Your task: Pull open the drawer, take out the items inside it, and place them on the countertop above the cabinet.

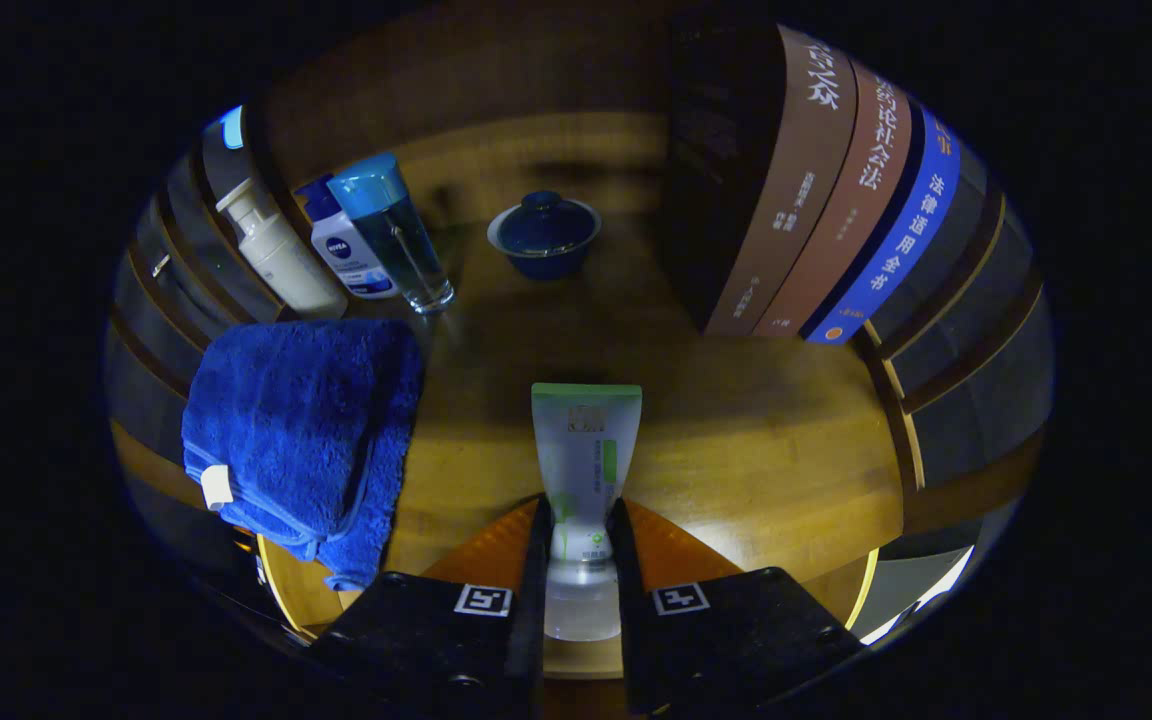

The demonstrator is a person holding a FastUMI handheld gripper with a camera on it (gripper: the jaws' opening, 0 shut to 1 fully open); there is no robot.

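Wooden countertop (756, 450) spreads beneath the gripper (581, 560), whose two fingers are clamped on a white tube (584, 470) with a green end, held over the wood. Beside it to the left lies a folded blue towel (296, 430); beyond stand three bottles (336, 250), a small lidded blue bowl (544, 235) and upright books (826, 200).

The wood worktop (756, 450) holds a blue towel (301, 430), 3 bottles (351, 245), a bowl (544, 235) and 3 books (836, 200).
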